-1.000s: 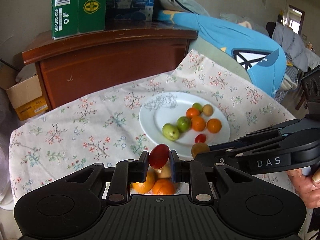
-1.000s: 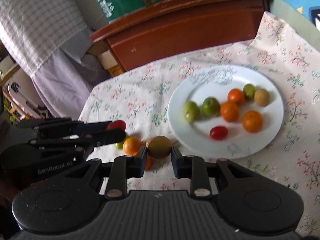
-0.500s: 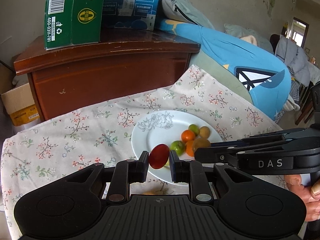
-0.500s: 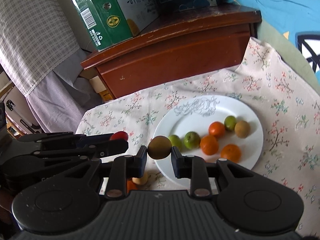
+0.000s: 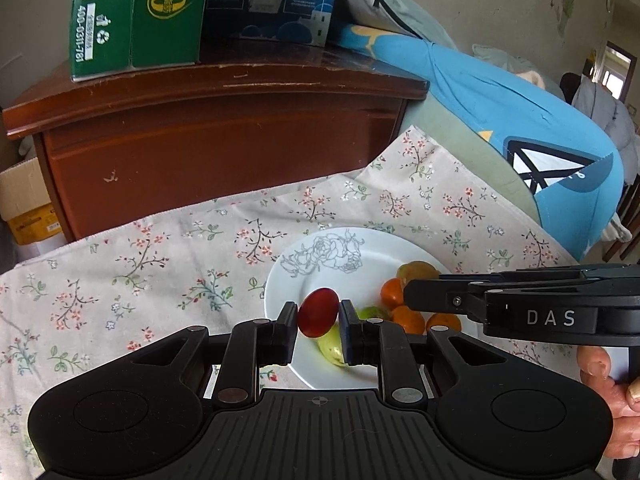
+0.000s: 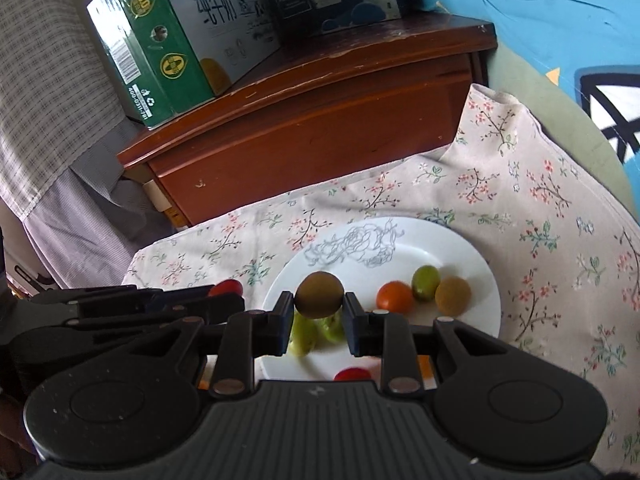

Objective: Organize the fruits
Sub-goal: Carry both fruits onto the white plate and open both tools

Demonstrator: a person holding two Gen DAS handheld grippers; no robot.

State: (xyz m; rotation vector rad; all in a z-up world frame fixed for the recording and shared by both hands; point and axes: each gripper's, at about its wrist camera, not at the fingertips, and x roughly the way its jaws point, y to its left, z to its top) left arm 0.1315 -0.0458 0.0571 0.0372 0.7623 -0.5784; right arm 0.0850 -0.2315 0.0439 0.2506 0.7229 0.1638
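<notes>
red fruit between left tool fingers; kiwi between right tool fingers

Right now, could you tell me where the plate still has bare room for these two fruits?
The white plate is bare along its far side, over the rose drawing. Its right half is crowded: orange fruit, green fruit, brown kiwi.

One round white china plate, two black two-finger grippers, two cardboard cartons. Visible fruit: two brown kiwis, two red tomatoes, three green fruits, and at 3 o'clock three orange tangerines.
</notes>
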